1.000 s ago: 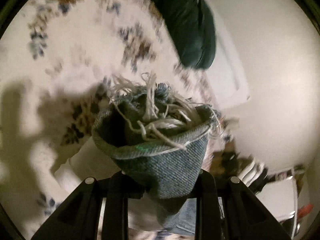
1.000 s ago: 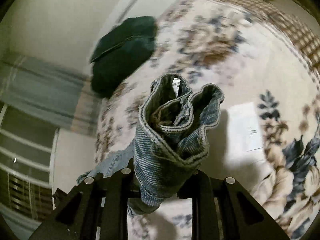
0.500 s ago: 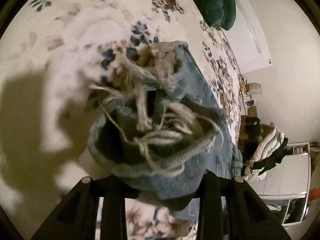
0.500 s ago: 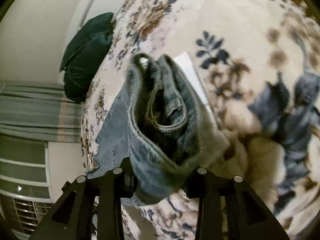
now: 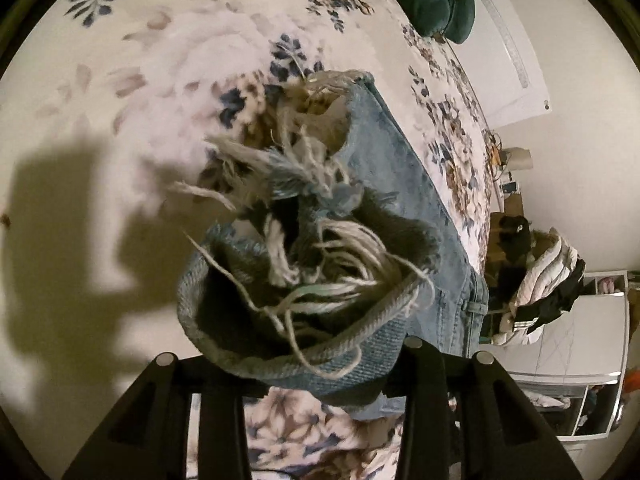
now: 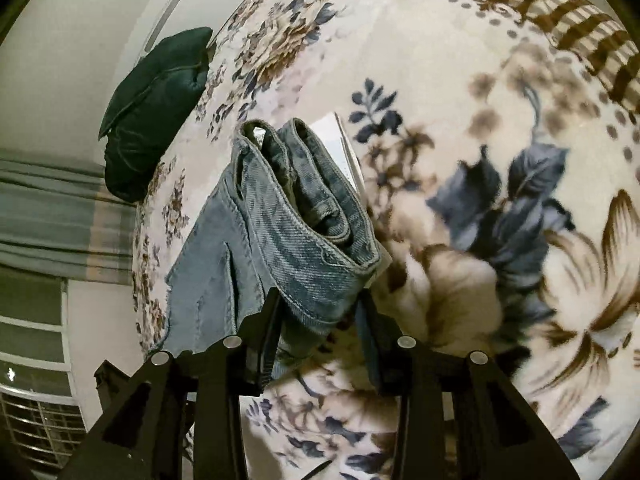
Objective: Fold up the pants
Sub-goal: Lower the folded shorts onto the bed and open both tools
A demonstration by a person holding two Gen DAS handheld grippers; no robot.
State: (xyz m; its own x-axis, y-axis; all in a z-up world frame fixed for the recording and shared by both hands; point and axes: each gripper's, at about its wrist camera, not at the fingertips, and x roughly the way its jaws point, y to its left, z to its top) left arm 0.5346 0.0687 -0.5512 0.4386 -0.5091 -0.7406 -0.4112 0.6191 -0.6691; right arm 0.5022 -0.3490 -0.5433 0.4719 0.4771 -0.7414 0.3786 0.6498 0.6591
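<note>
Left tool (image 5: pixel 320 364) clamped on frayed hem of pants (image 5: pixel 404 184), right tool (image 6: pixel 320 312) on waistband; denim draped over floral bed (image 6: pixel 460 80), toward 12 o'clock. Soft, fairly heavy; best gripped at thick seams.

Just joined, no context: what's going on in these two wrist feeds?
A person is folding light blue jeans on a floral blanket. The left hand-held gripper is shut on the frayed leg hem; the right hand-held gripper is shut on the bunched waistband. Part of the denim lies on the blanket. A dark green cushion sits at the far edge.
</note>
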